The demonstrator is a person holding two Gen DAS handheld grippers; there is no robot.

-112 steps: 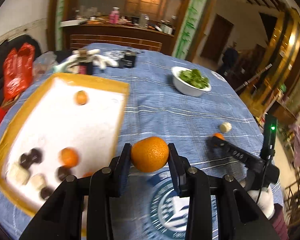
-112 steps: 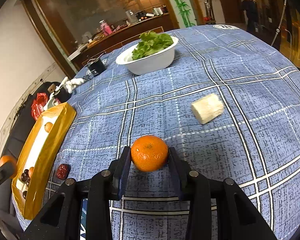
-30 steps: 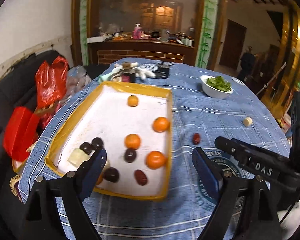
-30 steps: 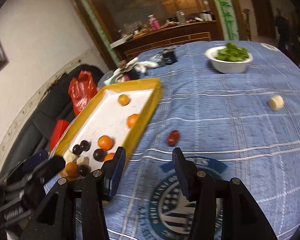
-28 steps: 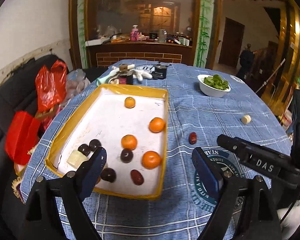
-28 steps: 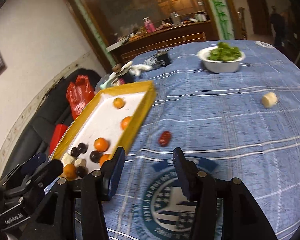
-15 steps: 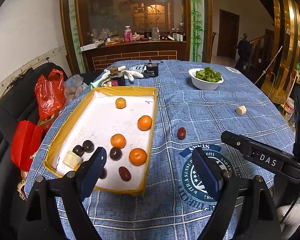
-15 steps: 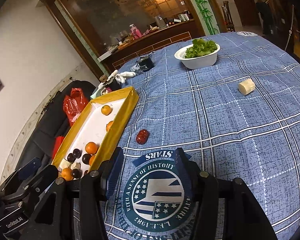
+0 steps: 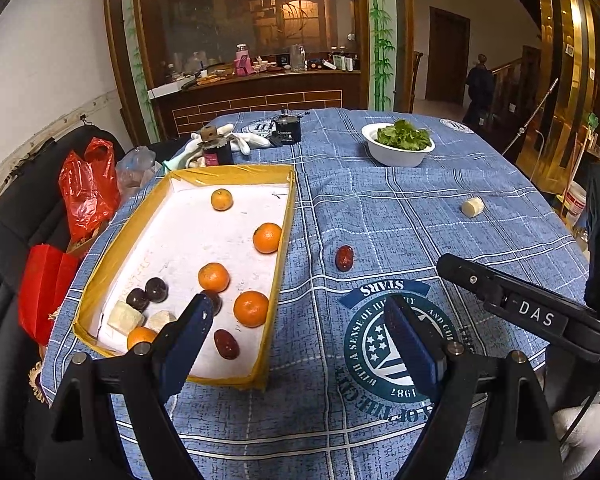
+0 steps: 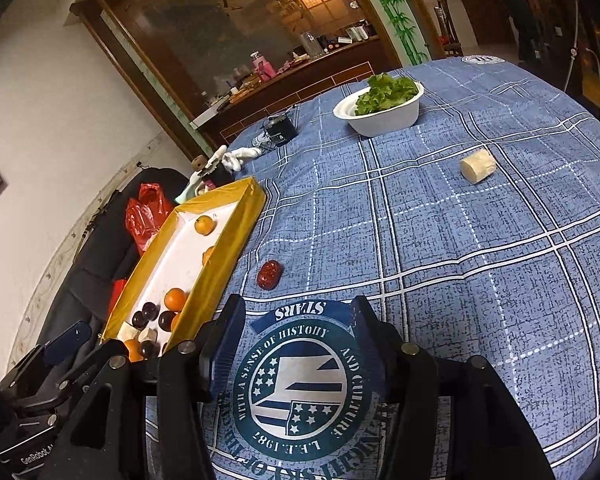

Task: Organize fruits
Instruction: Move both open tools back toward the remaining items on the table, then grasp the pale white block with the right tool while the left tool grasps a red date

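Blue plaid cloth covers the bench [image 10: 480, 280]. Both the right hand-held gripper [image 10: 296, 344] and the left hand-held gripper [image 9: 296, 340] are released and empty. A dark red oval date [image 10: 269, 275] lies just beside the yellow-rimmed white tray [image 10: 236, 240]; it should be straddled squarely and pinched gently.

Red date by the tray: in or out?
Out. The red date lies on the blue cloth, just outside the tray.

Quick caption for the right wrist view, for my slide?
Right gripper open and empty over the tablecloth crest, a red date just ahead beside the yellow tray of fruit.
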